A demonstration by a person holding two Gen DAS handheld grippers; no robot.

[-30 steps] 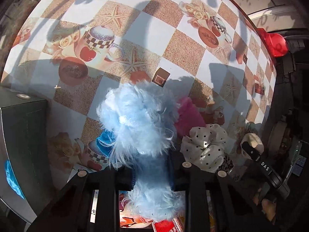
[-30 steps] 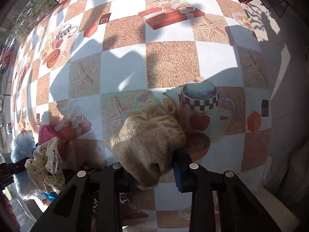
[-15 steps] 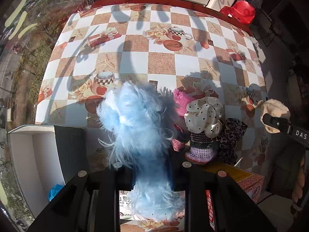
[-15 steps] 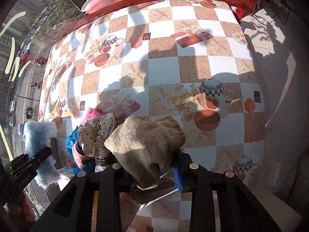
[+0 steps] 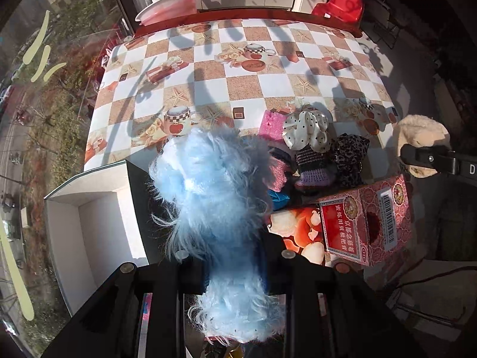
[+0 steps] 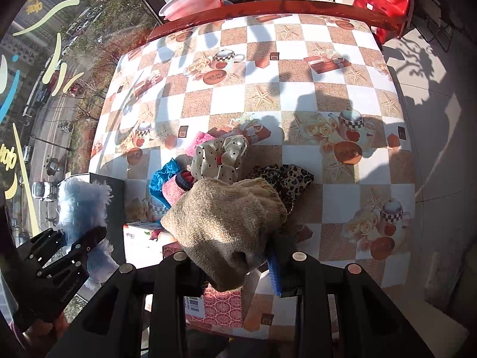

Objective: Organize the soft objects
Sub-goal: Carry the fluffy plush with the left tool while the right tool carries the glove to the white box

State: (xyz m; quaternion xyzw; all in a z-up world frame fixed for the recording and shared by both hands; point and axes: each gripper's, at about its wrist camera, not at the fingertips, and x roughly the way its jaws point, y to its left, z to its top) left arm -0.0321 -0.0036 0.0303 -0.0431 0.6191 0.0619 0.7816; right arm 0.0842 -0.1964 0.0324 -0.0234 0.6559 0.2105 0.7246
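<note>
Soft objects (image 5: 310, 152) crowd the bench's (image 5: 244, 86) near edge; left gripper (image 5: 235, 264) clamps blue fluff (image 5: 214, 185), right gripper (image 6: 238, 264) clamps a beige knit (image 6: 226, 220).

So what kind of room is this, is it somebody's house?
Probably a home, maybe a sunny balcony or dining corner. There's a table with a checkered teapot-print tablecloth, a big window looking down on a street with cars, and a little red plastic chair behind the table.

Fluffy blue piece (image 5: 220, 197) and tan knit, perhaps a sock (image 6: 226, 223), held aloft; others (image 6: 220, 158) heaped on table
</note>
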